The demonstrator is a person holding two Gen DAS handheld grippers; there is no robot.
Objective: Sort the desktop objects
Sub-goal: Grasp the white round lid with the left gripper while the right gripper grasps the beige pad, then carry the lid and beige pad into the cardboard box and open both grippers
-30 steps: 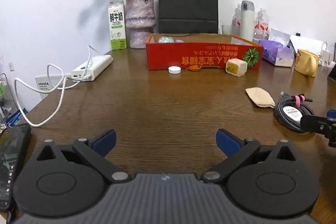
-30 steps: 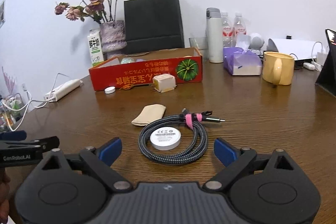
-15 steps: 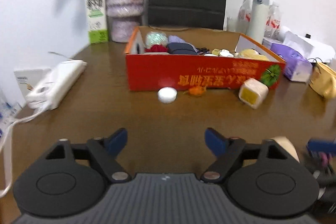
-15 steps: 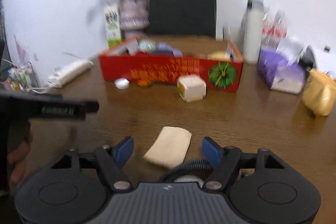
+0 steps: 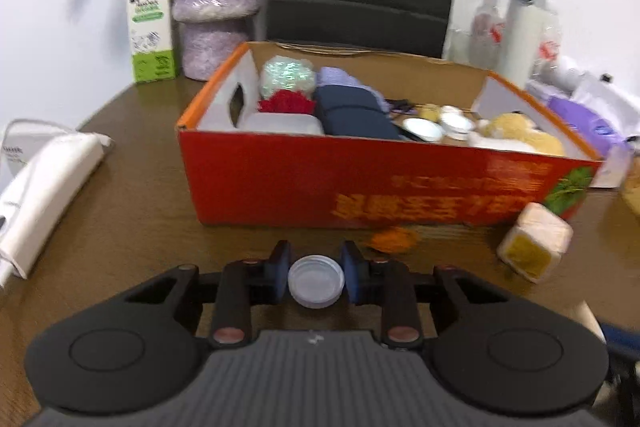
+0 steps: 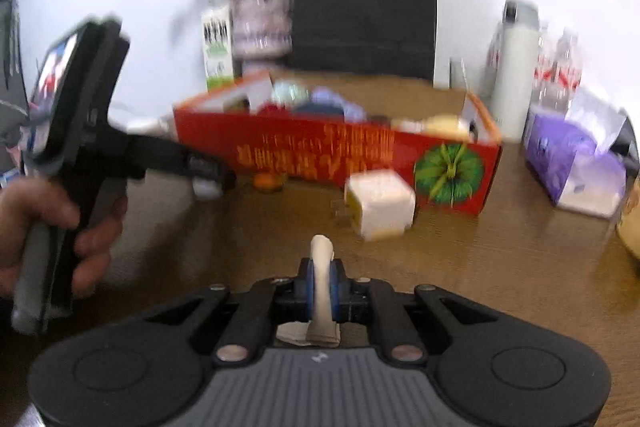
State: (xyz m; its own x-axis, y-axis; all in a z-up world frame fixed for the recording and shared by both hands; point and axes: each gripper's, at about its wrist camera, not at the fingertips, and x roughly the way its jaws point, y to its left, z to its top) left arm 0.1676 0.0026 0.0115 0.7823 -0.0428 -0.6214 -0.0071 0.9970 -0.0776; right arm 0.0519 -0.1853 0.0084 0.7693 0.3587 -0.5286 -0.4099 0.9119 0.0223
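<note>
Blue rubber pads of the left gripper (image 5: pixel 316 275) are closing on a round white plastic lid (image 5: pixel 316 285), which sits flat on the brown wooden table (image 5: pixel 132 227) at six o'clock in the left wrist view, and the pads already touch its rim on both sides. The right gripper (image 6: pixel 321 287) is also closing, and its pads pinch a thin beige pouch (image 6: pixel 321 267) that stands on edge between them and pokes out past the fingertips. The red cardboard box (image 5: pixel 360 183), already holding yarn balls, dark cloth and small dishes, stands at twelve o'clock of both grippers. An orange scrap (image 5: pixel 394 239) lies at the box's foot, at one o'clock of the lid, and a white cube with a yellow face (image 5: pixel 534 247) rests at three o'clock. In the right wrist view the person's hand (image 6: pixel 52 227) on the left tool shows at nine o'clock. To do this step well, I would let each squeeze settle before lifting. The lid is shallow and slick, so it could pop out if the pads ride above its rim. The pouch is limp and may sag or slip. Each load then wants to rise clear of the box's near wall before travelling over an open patch inside.
</note>
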